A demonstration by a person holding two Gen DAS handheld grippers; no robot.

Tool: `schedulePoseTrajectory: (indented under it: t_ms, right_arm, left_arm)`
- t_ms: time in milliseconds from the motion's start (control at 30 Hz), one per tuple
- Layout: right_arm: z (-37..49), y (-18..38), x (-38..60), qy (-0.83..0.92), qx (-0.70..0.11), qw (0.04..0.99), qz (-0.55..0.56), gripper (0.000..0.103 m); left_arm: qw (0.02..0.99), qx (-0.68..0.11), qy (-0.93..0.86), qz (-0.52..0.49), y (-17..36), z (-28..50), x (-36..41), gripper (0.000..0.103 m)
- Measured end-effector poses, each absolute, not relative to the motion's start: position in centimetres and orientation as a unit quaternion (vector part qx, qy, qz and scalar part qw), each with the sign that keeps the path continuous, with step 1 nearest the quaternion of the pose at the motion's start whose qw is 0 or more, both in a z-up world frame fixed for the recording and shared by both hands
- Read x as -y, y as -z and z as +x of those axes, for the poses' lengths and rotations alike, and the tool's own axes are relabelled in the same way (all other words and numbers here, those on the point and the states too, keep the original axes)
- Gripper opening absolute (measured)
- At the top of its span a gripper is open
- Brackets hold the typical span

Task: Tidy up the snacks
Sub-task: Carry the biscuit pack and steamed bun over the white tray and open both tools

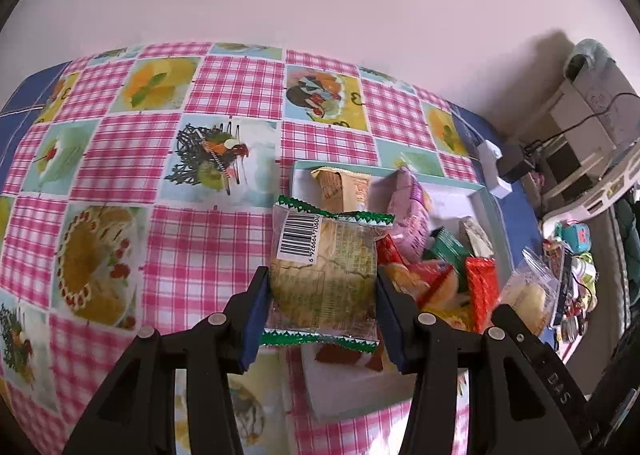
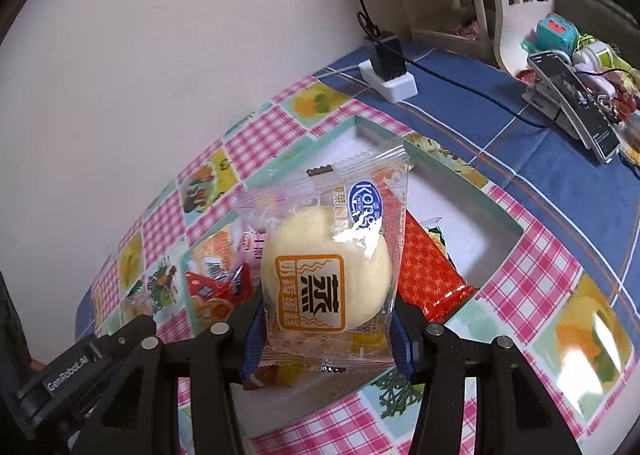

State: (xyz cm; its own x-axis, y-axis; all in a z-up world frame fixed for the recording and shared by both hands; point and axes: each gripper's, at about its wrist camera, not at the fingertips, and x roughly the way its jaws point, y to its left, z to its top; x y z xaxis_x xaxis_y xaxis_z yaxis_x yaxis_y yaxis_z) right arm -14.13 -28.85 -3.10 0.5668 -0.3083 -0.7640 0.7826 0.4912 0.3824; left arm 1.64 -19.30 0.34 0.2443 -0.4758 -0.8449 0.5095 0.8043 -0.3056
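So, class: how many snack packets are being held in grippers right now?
2. The left gripper clamps a green-edged pastry packet; the right gripper clamps a clear steamed cake packet. Both hang over the box of other snacks.

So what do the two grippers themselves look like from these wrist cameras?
Both match: the left gripper and right gripper have black angular linkage arms with silver pivot pins and dark blue pads. White lettering marks the neighbouring gripper's body in each view.
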Motion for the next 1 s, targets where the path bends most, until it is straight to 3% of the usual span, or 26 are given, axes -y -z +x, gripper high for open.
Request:
schedulePoseTrajectory:
  t_ms: [1000]
  right_arm:
    - [-7.5, 6.2, 33.4, 0.328, -0.37, 0.806, 0.325, 0.055]
  left_arm:
    - [0.779, -0.521, 0.333, 0.101, 4.3, 2.4, 27.0, 0.052]
